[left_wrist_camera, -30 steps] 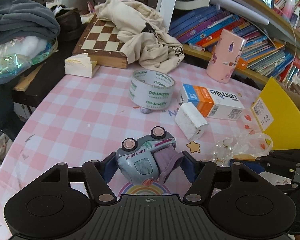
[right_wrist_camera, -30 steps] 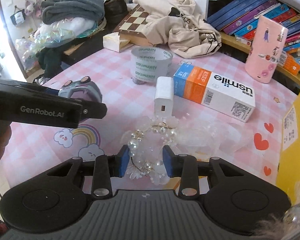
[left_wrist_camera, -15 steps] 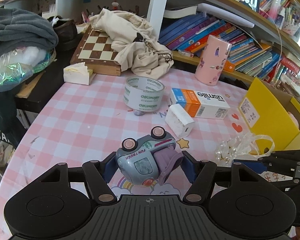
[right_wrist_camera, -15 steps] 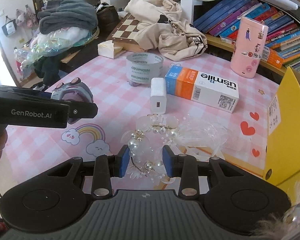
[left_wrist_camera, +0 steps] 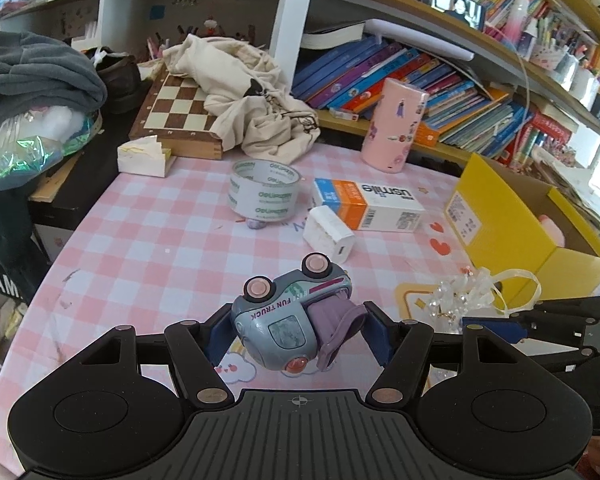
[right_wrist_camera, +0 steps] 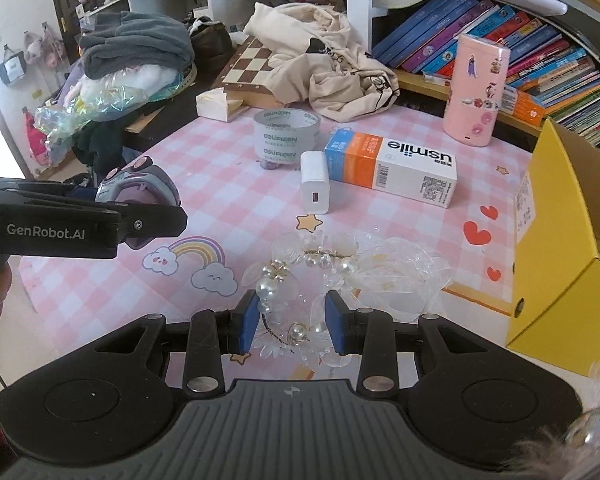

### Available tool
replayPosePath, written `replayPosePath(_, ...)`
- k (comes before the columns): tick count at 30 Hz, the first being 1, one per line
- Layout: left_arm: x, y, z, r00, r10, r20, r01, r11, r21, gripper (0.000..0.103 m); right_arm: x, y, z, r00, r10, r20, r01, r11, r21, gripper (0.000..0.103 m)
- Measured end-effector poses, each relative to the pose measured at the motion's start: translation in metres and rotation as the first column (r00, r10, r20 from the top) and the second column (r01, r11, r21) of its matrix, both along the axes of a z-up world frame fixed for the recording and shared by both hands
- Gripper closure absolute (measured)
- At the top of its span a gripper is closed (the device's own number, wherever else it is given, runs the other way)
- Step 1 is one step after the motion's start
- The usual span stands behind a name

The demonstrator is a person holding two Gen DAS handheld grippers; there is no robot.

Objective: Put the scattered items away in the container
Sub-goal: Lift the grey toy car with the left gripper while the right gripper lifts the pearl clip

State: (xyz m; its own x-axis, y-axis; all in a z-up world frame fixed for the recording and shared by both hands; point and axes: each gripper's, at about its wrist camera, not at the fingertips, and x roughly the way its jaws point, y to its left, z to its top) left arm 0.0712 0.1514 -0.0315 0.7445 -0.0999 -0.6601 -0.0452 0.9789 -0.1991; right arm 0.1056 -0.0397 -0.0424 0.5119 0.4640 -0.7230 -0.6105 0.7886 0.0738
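Note:
My left gripper is shut on a grey-blue toy truck with pink wheels, held tilted above the pink checked table; the truck also shows in the right wrist view. My right gripper is shut on a pearl and ribbon hair ornament, lifted off the table; the ornament also shows in the left wrist view. The yellow cardboard box stands open at the right, also in the right wrist view. On the table lie a tape roll, a white charger and a usmile box.
A pink cylinder case stands at the table's back by the bookshelf. A chessboard with a beige cloth lies at the back left, beside a tissue pack. Clothes pile at the left.
Both grippers have risen and drawn back from the table with their loads. The yellow box has come further into view at the right.

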Motion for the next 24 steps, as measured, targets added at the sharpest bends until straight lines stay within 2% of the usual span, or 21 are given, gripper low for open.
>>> replayPosePath(6,-0.010,-0.003,0.006,1.000,-0.028,0.001,0.028,0.998,-0.048,0.036,-0.013,-0.013,0.008,0.999,-0.036,0.015,0.036,0.999,0.011,0.070)
replayPosePath(15,-0.014,-0.024,0.007,0.993,-0.121,0.009,0.121,0.991,-0.055,0.036,-0.033,-0.036,0.010,0.993,-0.112,0.021,0.112,0.994,0.006,0.070)
replayPosePath(24,-0.012,-0.049,0.007,0.973,-0.230,0.008,0.231,0.971,-0.057,0.036,-0.050,-0.066,0.009,0.975,-0.223,0.016,0.223,0.975,-0.004,0.070)
